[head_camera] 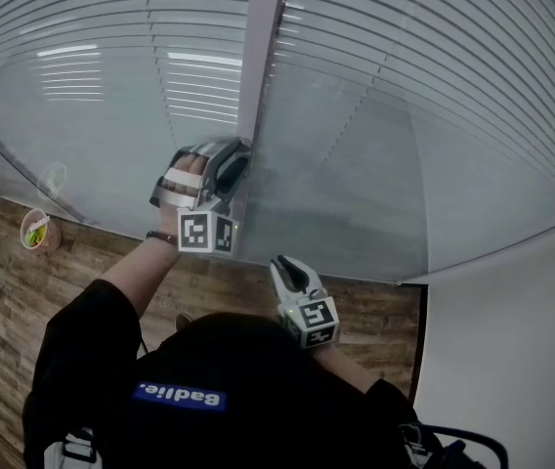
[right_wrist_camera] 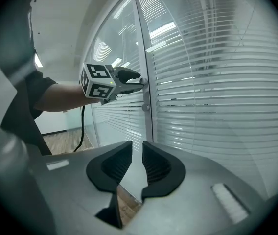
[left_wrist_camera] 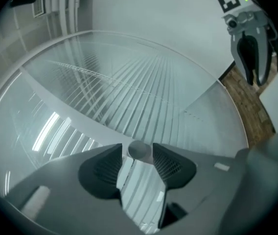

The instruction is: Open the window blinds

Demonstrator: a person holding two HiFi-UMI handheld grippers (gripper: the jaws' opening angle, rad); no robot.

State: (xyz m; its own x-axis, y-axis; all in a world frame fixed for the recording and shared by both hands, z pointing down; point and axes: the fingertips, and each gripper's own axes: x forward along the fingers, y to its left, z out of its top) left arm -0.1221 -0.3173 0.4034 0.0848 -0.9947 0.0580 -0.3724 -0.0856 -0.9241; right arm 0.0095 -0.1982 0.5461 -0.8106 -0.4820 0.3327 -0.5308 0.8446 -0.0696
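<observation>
A person stands facing a glass wall whose blinds (head_camera: 434, 96) are sealed behind the panes. Their slats run level, from 9 to 3 o'clock.

A grey post (head_camera: 263, 47) divides two panes and runs straight up and down. A small round knob (right_wrist_camera: 143, 82) sticks out of it toward the person.

The left hand-held gripper (left_wrist_camera: 138, 156) points level at the post, with the knob dead ahead at 12 o'clock between its tips. Its jaws stand apart on either side of the knob and do not seem to press on it. The knob's axis lines up with the gripper's own. Turning it would likely mean closing on it and rolling the wrist.

The right hand-held gripper (right_wrist_camera: 137, 148) hangs lower, at about 5 o'clock from the left one in the head view and well back from the glass. Its jaws are nearly together, with a thin gap and nothing in it. The left gripper is plainly the nearer to the knob.

The floor (head_camera: 4, 291) below is wood-patterned. A plain white wall (head_camera: 512, 360) meets the glass at 3 o'clock.
</observation>
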